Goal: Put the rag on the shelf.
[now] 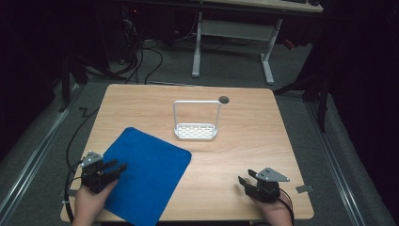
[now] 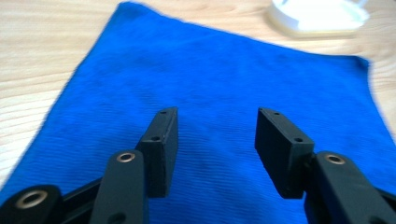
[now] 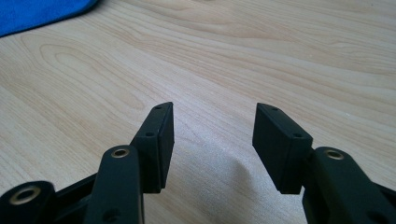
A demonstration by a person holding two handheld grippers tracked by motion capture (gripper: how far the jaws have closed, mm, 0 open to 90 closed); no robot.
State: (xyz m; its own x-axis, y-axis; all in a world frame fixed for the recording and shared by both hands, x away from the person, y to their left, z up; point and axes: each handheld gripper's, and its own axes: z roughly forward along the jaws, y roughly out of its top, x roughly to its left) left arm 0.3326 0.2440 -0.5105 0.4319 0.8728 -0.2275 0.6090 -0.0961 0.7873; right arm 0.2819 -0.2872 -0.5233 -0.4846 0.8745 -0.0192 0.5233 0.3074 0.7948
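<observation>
A blue cloth [image 1: 146, 174] lies flat on the wooden table [image 1: 244, 122], towards its front left. My left gripper [image 1: 117, 167] rests at the cloth's left edge, open, its jaws pointing across the blue cloth [image 2: 224, 84] with nothing between them. A white rack [image 1: 196, 120] with a tall wire handle stands near the table's middle; the white rack's base [image 2: 317, 16] appears beyond the cloth's far corner. My right gripper [image 1: 247, 177] hovers open over bare wood [image 3: 224, 70] at the front right, holding nothing.
A small dark round hole [image 1: 224, 99] sits in the tabletop behind the rack. A grey tab [image 1: 304, 189] lies by the front right corner. Another desk's white legs [image 1: 197, 47] and cables stand on the floor beyond the table.
</observation>
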